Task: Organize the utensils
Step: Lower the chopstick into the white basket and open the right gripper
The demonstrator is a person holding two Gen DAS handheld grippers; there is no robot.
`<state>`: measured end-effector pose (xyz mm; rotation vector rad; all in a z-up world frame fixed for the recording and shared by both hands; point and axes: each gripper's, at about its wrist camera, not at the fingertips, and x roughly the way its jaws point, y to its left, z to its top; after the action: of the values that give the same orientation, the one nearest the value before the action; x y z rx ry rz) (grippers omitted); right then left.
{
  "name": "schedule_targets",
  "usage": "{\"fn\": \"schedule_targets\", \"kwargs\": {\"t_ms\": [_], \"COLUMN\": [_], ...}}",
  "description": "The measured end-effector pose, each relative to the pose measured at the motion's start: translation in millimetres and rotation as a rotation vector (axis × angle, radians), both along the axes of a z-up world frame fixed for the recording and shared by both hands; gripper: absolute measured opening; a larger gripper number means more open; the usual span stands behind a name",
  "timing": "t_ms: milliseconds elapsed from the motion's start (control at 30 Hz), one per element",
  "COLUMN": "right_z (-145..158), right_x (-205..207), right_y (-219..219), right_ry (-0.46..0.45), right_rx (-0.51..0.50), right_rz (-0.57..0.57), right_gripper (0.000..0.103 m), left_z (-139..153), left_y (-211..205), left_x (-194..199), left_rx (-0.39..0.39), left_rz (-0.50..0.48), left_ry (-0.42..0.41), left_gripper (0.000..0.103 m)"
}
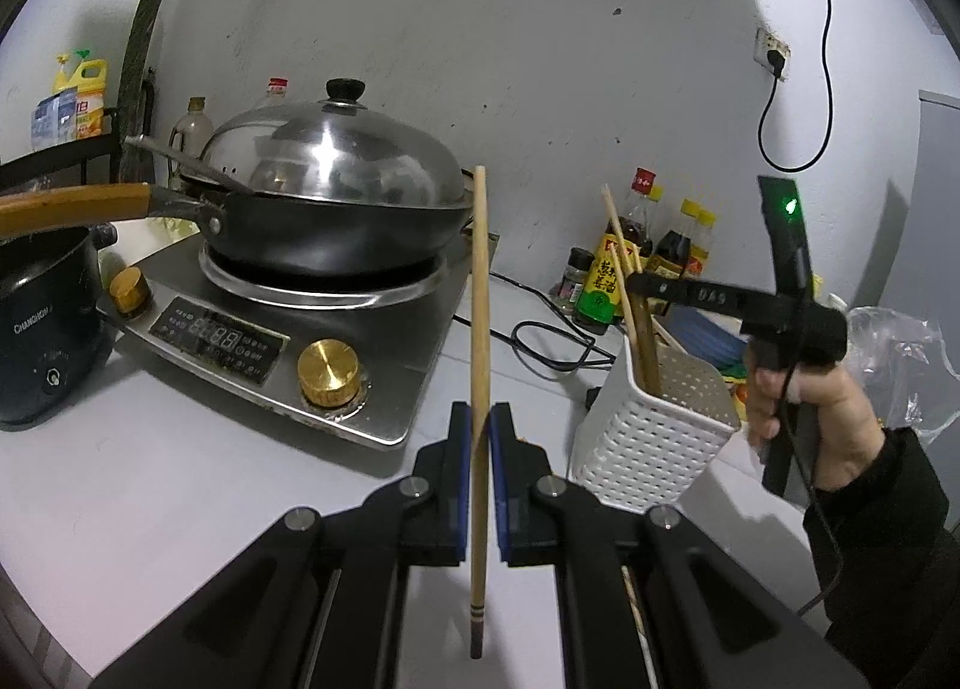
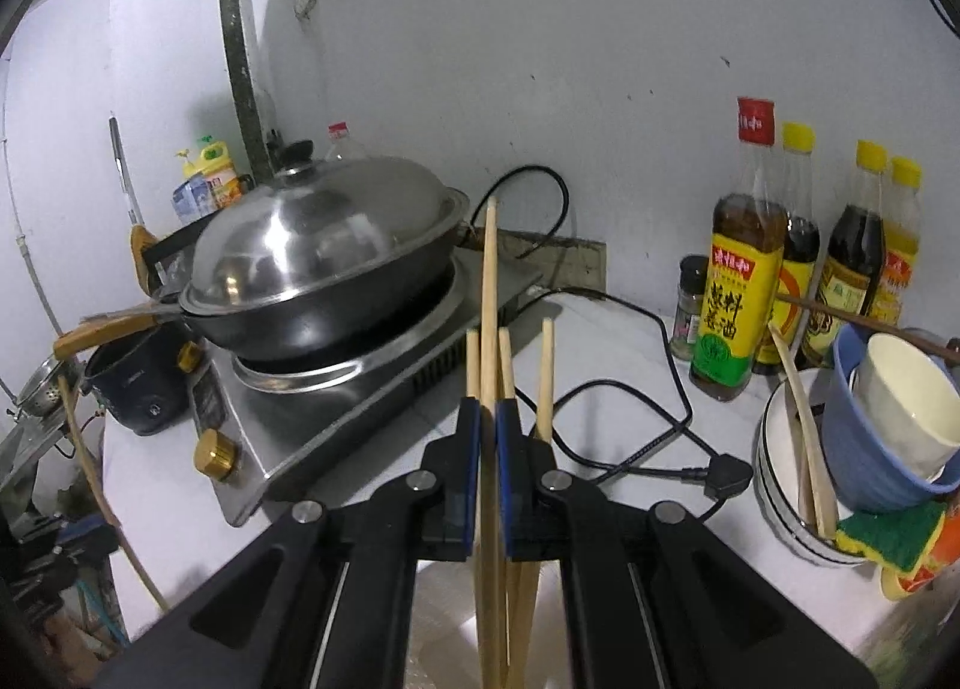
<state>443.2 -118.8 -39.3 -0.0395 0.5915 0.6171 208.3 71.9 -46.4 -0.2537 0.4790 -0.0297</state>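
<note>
Black tool (image 1: pixel 480 431), blue pads (image 1: pixel 462 473), silver screws, black sleeve (image 1: pixel 888 515)

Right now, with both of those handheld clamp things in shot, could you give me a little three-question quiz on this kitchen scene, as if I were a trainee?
1. True or false: the left gripper has its jaws shut on a single wooden chopstick.
2. Where do chopsticks already stand? A) the white perforated plastic holder B) the black wok with the steel dome lid C) the dark electric pot
3. Fill in: the yellow-green scrubbing sponge lies beside the stack of ___.

Key: 1 true; 2 A; 3 bowls.
</note>
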Motion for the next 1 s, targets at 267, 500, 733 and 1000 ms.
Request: {"fn": "schedule_targets", "kwargs": {"t_ms": [267, 500, 733, 1000], "right_z": [-9.6, -3.6, -4.8, -13.6], "right_x": [-14.6, -39.3, -67.5, -81.6], "right_y": [-15.8, -45.8, -81.8, -119.6], "right_ry": [0.039, 0.027, 0.023, 0.007], "right_rx": [-0.002, 0.001, -0.018, 0.009], "right_rz": [0.006, 0.015, 0.025, -0.004], "right_gripper": [0.005, 0.031, 0.037, 0.041], "left_z": [16.2, 41.6, 72.0, 110.5], "left_y": [-13.0, -38.9, -59.6, -84.3], "left_x": [3.3, 9.7, 28.9, 58.2], "left_rx": [-0.005, 0.037, 0.007, -0.033], "left_rz": [-0.025, -0.062, -0.086, -0.115], "left_ry": [-0.022, -0.064, -0.120, -0.205], "left_gripper": [0.005, 0.005, 0.005, 0.005]}}
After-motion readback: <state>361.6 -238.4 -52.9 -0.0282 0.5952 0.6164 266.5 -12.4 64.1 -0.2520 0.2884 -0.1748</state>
